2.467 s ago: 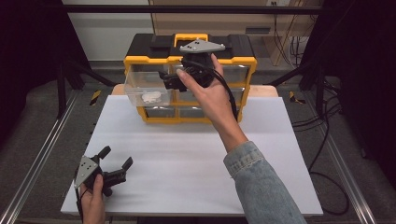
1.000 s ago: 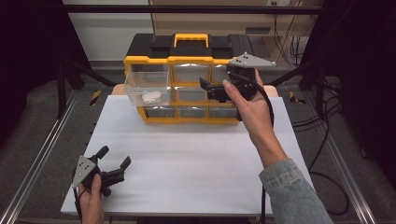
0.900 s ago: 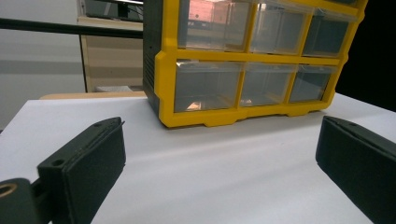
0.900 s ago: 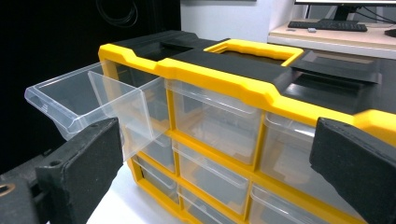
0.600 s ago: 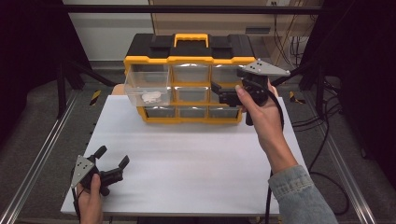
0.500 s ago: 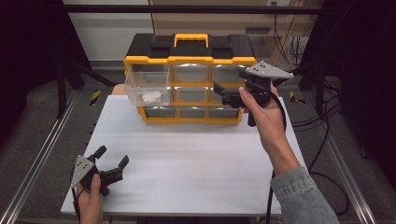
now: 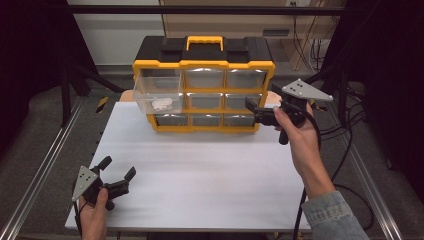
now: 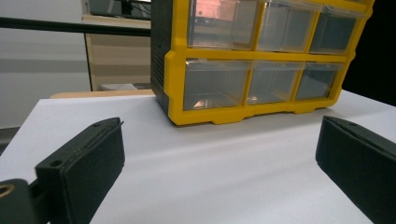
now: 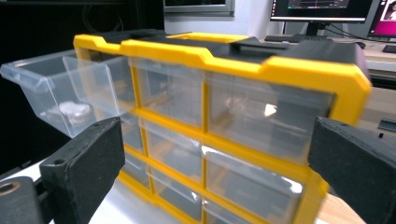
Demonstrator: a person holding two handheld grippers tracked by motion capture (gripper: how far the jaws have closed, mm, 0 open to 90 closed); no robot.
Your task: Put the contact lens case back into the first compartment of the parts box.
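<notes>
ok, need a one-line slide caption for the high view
Right gripper held open beside the yellow drawer organizer, top-left drawer pulled out; left gripper open, low over the white table.

We see a yellow and black drawer cabinet (image 7: 203,82) standing upright at the far edge of the white table (image 7: 200,170), its yellow handle (image 7: 204,40) folded on top. We count nine clear drawers in three rows. The top-left drawer (image 7: 157,93) sticks out, pulled open, and a small white object (image 7: 162,104) lies inside it. The other drawers sit pushed in.
</notes>
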